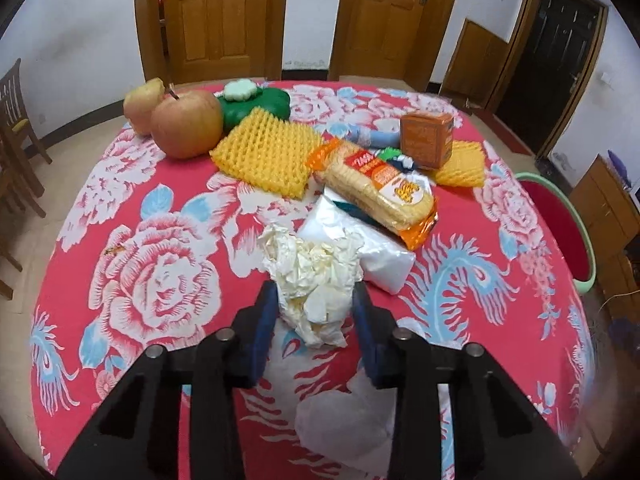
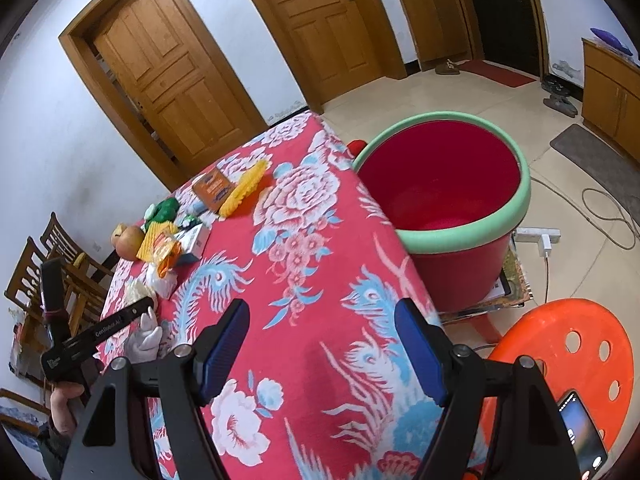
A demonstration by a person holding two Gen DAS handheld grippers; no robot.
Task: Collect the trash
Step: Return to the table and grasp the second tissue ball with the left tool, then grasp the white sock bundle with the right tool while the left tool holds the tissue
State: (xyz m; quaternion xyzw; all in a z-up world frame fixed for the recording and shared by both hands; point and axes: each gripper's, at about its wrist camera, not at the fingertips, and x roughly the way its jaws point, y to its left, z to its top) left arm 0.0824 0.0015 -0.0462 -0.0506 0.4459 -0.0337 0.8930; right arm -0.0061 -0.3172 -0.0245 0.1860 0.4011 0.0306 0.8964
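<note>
1. The crumpled tissue sits on the counter near its front edge, right between the blue pads of the left gripper. Both pads look pressed into its sides, so I'd call that clamped on the wad.
2. The tissue's far edge overlaps a clear plastic bag, and I can't see where one stops and the other starts.
3. A cracker pack lies across the far end of that bag, with a dark strip poking out under it that I can't identify.
4. Further back: a yellow foam net, two apples touching each other, a green thing partly hidden behind the net, an orange box and a second foam net half tucked behind it.
5. In the right wrist view the left gripper is only seen side-on at the left edge, tilted down at the counter, with a hand cut off by the frame.
6. The right gripper hangs over the counter's corner, angled downward, jaws spread wide with nothing in them.
7. Beyond it stands a red bucket with a green rim, beside the counter. An orange stool is partly blocked by the gripper, and a phone on it is cut off.
</note>
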